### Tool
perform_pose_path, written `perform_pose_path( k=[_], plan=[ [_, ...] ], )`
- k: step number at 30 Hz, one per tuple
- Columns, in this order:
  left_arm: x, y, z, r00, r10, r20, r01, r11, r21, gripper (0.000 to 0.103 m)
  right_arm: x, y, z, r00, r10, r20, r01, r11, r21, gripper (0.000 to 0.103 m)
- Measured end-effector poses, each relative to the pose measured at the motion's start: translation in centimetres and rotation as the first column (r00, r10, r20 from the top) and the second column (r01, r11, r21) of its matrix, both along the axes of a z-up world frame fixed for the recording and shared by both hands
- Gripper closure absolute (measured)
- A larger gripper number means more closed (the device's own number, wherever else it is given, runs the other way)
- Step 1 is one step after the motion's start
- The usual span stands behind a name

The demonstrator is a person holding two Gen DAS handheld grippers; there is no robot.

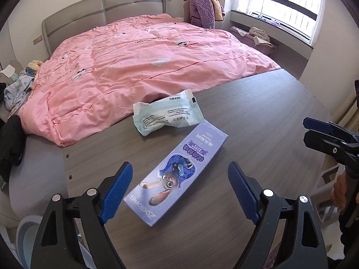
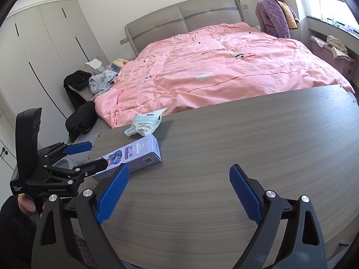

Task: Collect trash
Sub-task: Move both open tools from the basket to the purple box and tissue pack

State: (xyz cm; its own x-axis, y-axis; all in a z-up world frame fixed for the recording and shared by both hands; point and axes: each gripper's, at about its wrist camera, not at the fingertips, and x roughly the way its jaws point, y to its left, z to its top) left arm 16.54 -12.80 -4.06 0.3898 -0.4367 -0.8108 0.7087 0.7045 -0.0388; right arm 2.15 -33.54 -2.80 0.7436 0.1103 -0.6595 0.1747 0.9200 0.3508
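Note:
A purple carton with a cartoon rabbit [image 1: 190, 152] lies flat on the grey wood table [image 1: 258, 116]. Just behind it, at the table's far edge, is a crumpled pale green wrapper [image 1: 167, 114]. My left gripper [image 1: 179, 168] is open, hovering over the carton's near end with its blue pads wide apart and off the carton. In the right wrist view the left gripper [image 2: 98, 154] straddles the carton [image 2: 139, 157], with the wrapper [image 2: 143, 125] beyond. My right gripper [image 2: 179, 168] is open over bare table [image 2: 246, 134], nothing between its fingers. It also shows at the right edge as the right gripper [image 1: 306, 130].
A bed with a pink duvet [image 1: 145, 62] butts against the table's far edge. Clothes lie heaped at its left side [image 2: 101, 83]. A pale basin [image 1: 27, 235] sits on the floor below the table's left end. A purple storage bin [image 2: 336, 56] stands by the window.

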Motion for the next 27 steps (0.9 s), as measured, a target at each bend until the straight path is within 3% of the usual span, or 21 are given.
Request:
perform_pose_path(
  k=[9,17,27],
  plan=[
    [3.2,-0.3,-1.7,0.994,-0.010,-0.106,0.007,1.000,-0.029,0.020,-0.8,-1.0,-0.3,1.000,-0.013,0.007,0.013,1.000,0.025,0.014],
    [3.9,-1.3,-2.5,0.993,-0.037,-0.115,0.038,0.999,0.010,0.020,-1.1,-1.6,-0.7,1.000,-0.019,0.006,0.018,0.999,0.040,0.014],
    [1.6,-1.9,-3.3,0.982,-0.100,-0.159,0.103,0.995,0.013,0.020,-1.3,-1.9,-1.3,1.000,-0.029,0.003,0.029,0.998,0.051,0.014]
  ],
)
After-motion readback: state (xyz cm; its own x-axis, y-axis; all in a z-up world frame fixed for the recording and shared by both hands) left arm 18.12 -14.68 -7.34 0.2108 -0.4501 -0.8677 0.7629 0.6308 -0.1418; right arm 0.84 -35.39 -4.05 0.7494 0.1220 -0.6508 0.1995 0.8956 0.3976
